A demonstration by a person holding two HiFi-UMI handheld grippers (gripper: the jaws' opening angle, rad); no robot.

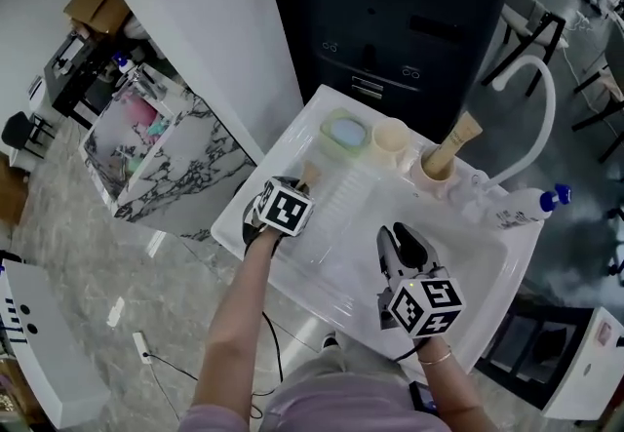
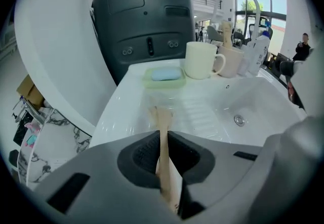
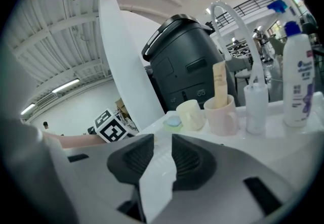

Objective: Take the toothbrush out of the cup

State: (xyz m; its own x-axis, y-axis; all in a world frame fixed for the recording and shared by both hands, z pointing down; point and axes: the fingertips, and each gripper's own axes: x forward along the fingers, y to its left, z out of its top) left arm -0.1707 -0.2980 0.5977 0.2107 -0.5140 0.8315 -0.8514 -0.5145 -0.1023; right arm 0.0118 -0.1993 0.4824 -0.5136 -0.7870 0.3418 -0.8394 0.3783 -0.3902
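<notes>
A pale wooden toothbrush (image 2: pixel 162 126) is clamped between the jaws of my left gripper (image 2: pixel 163 142), its head pointing out over the ribbed drainer of the white sink (image 2: pixel 263 99). From the head view, the left gripper (image 1: pixel 295 188) is low over the sink's left side, and the toothbrush (image 1: pixel 311 173) sticks out ahead of it. A cream cup (image 1: pixel 390 140) and a pink cup (image 1: pixel 435 175) stand on the back ledge, clear of the brush. My right gripper (image 1: pixel 402 243) hovers over the basin's front, jaws apart with nothing between them (image 3: pixel 158 163).
A beige tube (image 1: pixel 456 143) stands in the pink cup. A green soap dish (image 1: pixel 344 133) sits left of the cups. The white faucet (image 1: pixel 534 98) and a blue-capped bottle (image 1: pixel 526 206) are at the back right. A dark bin (image 1: pixel 390 20) stands behind the sink.
</notes>
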